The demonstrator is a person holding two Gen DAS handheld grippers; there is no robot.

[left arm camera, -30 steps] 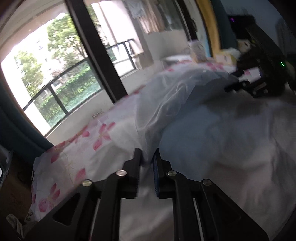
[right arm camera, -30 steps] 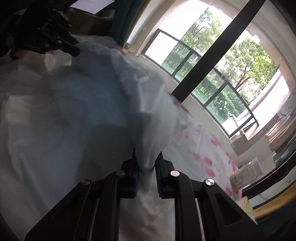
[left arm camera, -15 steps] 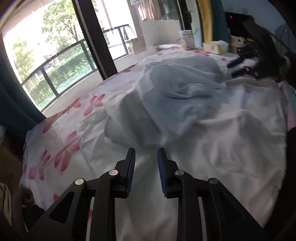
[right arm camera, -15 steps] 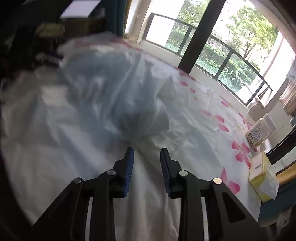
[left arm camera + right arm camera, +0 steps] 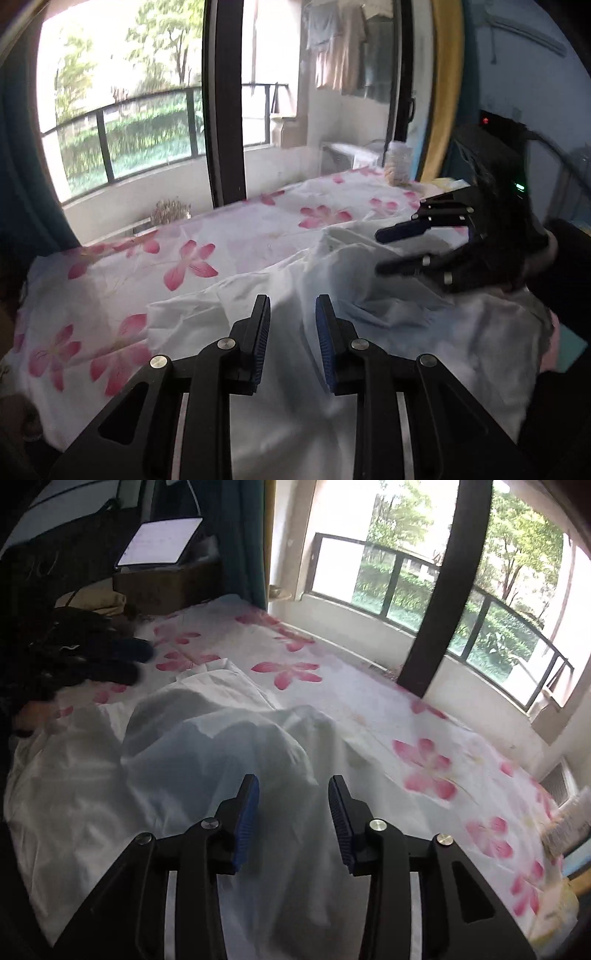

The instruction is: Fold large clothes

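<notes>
Left tongs (image 5: 291, 314) apart, just opened, nothing between pads. White garment (image 5: 369, 332) lies rumpled on floral bedsheet (image 5: 229, 236), near bed's front edge. Thin, limp, light cloth; best pinched at hem or corner. Right tongs (image 5: 293, 794) apart, just opened, empty.

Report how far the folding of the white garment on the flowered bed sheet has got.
Done: one side of the white cloth garment looks thrown over itself, puffed and rumpled on the pink-flowered bed sheet. In hand: nothing. The left gripper and right gripper have just been opening, with no cloth between their blue pads. Left: flattening that flap and the further folds, since the garment is no neat stack.
</notes>
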